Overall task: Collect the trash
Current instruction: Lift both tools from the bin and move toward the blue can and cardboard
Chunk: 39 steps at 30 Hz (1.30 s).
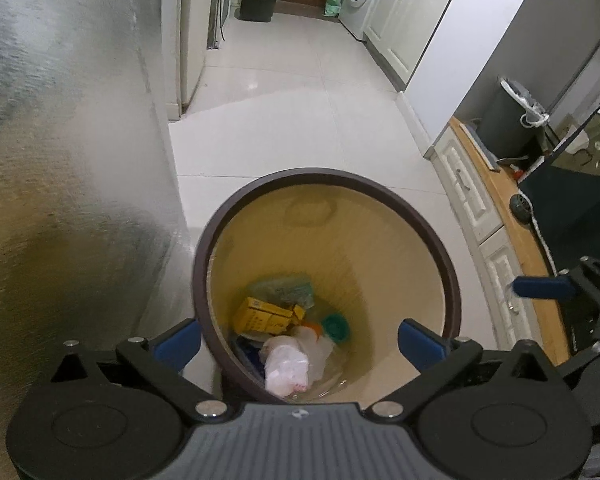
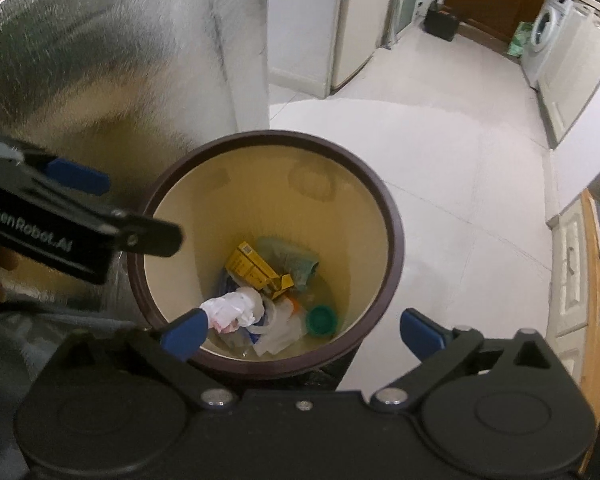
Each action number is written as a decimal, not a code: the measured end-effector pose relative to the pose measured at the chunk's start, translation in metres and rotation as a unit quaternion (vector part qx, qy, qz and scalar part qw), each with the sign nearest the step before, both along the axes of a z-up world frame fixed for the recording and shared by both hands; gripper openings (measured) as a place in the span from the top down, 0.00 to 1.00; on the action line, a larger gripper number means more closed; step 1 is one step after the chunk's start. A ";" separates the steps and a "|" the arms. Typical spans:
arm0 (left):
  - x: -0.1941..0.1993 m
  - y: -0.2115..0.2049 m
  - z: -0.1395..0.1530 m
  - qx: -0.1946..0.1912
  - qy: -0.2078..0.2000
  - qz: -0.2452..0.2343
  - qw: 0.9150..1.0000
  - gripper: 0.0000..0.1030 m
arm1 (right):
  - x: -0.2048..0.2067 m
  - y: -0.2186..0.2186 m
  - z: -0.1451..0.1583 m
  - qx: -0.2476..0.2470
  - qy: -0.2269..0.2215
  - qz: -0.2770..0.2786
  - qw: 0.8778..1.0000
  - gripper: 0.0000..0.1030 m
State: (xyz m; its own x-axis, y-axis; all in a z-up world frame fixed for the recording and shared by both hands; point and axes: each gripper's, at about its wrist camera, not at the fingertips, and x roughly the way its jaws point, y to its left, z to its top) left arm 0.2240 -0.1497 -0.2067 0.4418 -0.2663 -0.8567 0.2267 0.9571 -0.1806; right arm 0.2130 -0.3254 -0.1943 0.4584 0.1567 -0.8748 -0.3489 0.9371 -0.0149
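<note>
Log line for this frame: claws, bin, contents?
left claw open | right claw open | both over bin | inside: yellow box, green lid, crumpled tissue

"GenRobot.AI" stands in white on the left tongs (image 2: 78, 184).

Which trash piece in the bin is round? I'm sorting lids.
The green lid, a flat disc at the bin bottom; the yellow carton is boxy, the white wad crumpled.
</note>
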 end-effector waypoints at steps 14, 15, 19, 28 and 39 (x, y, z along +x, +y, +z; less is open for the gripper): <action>-0.038 0.014 0.015 0.048 -0.032 -0.026 0.998 0.00 | -0.034 -0.019 0.025 0.019 -0.038 -0.062 0.997 0.00; -0.041 0.015 0.016 0.050 -0.034 -0.028 0.998 0.00 | -0.037 -0.020 0.027 0.021 -0.042 -0.067 0.997 0.00; -0.053 0.017 0.024 0.049 -0.046 -0.032 0.997 0.00 | -0.048 -0.024 0.037 0.031 -0.060 -0.085 0.994 0.00; -0.093 0.020 0.058 0.032 -0.096 -0.060 0.993 0.00 | -0.090 -0.024 0.069 0.053 -0.108 -0.108 0.987 0.00; -0.150 0.042 0.125 0.009 -0.183 -0.076 0.980 0.00 | -0.146 -0.010 0.130 0.081 -0.212 -0.102 0.968 0.00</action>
